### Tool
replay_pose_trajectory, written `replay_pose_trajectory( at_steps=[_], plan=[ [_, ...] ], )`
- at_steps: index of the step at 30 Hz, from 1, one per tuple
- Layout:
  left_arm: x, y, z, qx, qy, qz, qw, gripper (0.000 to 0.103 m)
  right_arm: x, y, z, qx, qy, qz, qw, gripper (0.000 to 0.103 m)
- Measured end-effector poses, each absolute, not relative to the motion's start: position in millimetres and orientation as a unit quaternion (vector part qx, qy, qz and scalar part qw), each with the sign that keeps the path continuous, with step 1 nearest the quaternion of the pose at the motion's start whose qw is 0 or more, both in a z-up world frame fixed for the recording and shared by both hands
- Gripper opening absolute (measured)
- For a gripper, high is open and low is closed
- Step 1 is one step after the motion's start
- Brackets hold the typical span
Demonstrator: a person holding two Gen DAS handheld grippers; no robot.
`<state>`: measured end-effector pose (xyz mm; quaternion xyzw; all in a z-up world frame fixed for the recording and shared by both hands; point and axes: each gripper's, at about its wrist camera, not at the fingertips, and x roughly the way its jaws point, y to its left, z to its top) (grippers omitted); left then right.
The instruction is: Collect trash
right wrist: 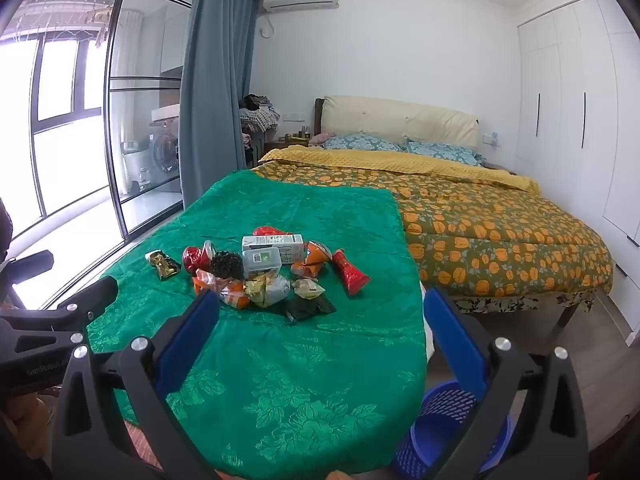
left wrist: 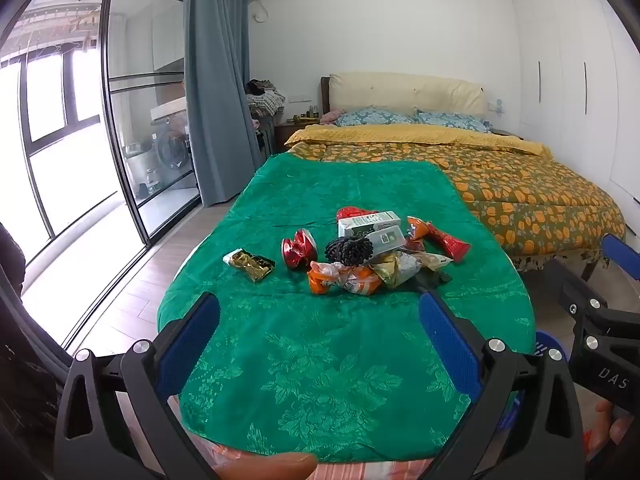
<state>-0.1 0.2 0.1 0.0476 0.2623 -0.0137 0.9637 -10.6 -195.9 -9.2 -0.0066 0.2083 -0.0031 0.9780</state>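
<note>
A heap of trash (left wrist: 372,256) is gathered near the middle of the green tablecloth (left wrist: 320,360). A gold wrapper (left wrist: 250,265) is laid apart toward the left edge, and a crushed red can (left wrist: 298,249) is set beside it. A white carton (left wrist: 368,224) is stacked at the far side, with a dark spiky ball (left wrist: 348,251) in front. Orange wrappers (left wrist: 344,280) are crumpled at the near side; a red packet (left wrist: 448,242) is tilted toward the right edge. A blue basket (right wrist: 444,432) is stood below the near right corner.

Blue basket (right wrist: 444,432) half hidden behind table edge and finger.
</note>
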Motion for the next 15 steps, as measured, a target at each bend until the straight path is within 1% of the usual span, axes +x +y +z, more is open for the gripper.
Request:
replay_pose_trajectory(
  at_steps=[15],
  plan=[
    [-1.5,2.2,0.5,0.046,0.266,-0.014,0.963,0.099,-10.7,-195.6,-8.8,-0.009,0.207,-0.006,0.978,0.099]
  ],
)
